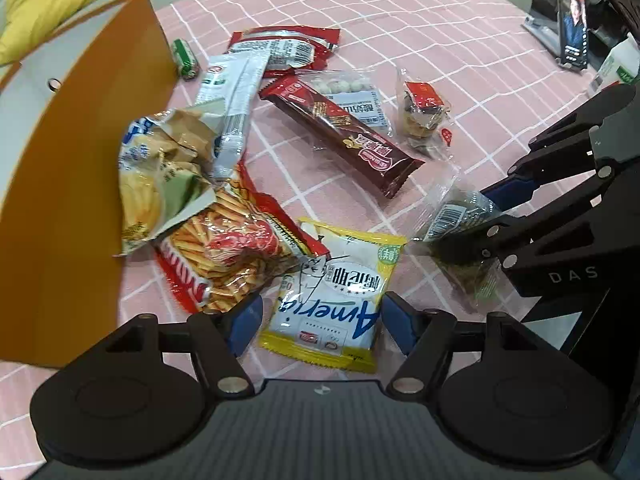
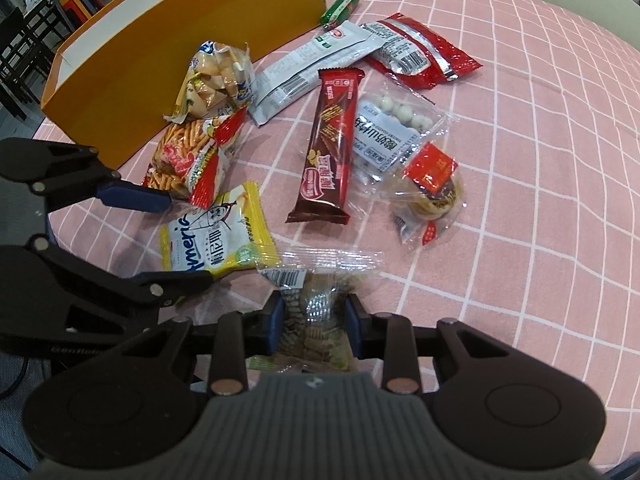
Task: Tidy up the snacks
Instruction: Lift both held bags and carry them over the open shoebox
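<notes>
Several snack packets lie on a pink checked tablecloth [image 1: 460, 40]. My left gripper [image 1: 320, 316] is open, its blue fingers either side of a yellow-and-white packet [image 1: 332, 292]; the packet also shows in the right wrist view [image 2: 216, 236]. My right gripper [image 2: 314, 320] is shut on a clear packet of green-brown snacks [image 2: 316, 312], which shows in the left wrist view [image 1: 460, 232]. An orange box [image 1: 72, 184] stands at the left, also seen in the right wrist view [image 2: 180, 40].
A long brown chocolate bar [image 1: 340, 132], a red stick-snack bag [image 1: 228, 252], a crisp bag [image 1: 160, 172], a white packet [image 1: 232, 92], a red packet [image 1: 288, 48], a clear bag of white balls [image 2: 392, 128], a small cookie bag [image 1: 424, 112] and a green pack [image 1: 185, 58]. A phone [image 1: 574, 28] stands far right.
</notes>
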Tool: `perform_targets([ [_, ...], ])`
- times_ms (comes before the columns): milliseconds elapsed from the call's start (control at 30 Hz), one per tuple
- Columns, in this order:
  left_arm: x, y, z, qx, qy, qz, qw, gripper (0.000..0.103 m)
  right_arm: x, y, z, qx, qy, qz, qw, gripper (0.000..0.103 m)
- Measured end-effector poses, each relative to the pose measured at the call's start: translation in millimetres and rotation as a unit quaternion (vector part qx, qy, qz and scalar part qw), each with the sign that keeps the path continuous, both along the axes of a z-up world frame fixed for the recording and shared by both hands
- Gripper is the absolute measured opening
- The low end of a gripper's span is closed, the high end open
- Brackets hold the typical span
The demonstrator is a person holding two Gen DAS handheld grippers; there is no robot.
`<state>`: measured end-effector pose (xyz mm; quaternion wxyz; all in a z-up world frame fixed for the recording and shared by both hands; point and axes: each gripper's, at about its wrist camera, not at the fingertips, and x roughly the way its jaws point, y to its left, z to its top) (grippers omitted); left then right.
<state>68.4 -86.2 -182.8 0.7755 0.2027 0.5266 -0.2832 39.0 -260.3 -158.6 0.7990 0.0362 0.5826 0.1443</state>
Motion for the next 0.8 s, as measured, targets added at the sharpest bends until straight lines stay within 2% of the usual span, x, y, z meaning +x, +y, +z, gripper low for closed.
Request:
perform_targets([
  [133, 6.3, 5.0, -8.0, -0.021, 0.013, 0.000, 0.9997, 0.080, 0.0, -1.0, -0.2, 0.002, 0.000, 0.001, 1.000, 0.030],
  [233, 8.4, 7.9, -10.3, -0.039, 0.014, -0.002, 0.9992, 0.085, -1.4, -1.6, 0.4, 0.004, 0.000, 0.002, 1.000, 0.030],
  [333, 8.6, 5.8, -10.6, -0.042, 0.012, -0.008, 0.9990, 0.086, -0.8, -1.1, 0.0, 0.008, 0.000, 0.006, 1.000, 0.030],
  [500, 6.3, -3.7, -8.8, -0.028, 0.005, -0.020, 0.9994, 0.063, 0.9, 0.6, -0.1, 0.013, -0.001, 0.009, 1.000, 0.030],
  [800, 3.3, -7.9, 4.2, -0.013, 0.016, 0.012, 0.9997, 0.061, -0.6, 0.8, 4.8, 0.009, -0.002, 0.008, 1.000, 0.028],
])
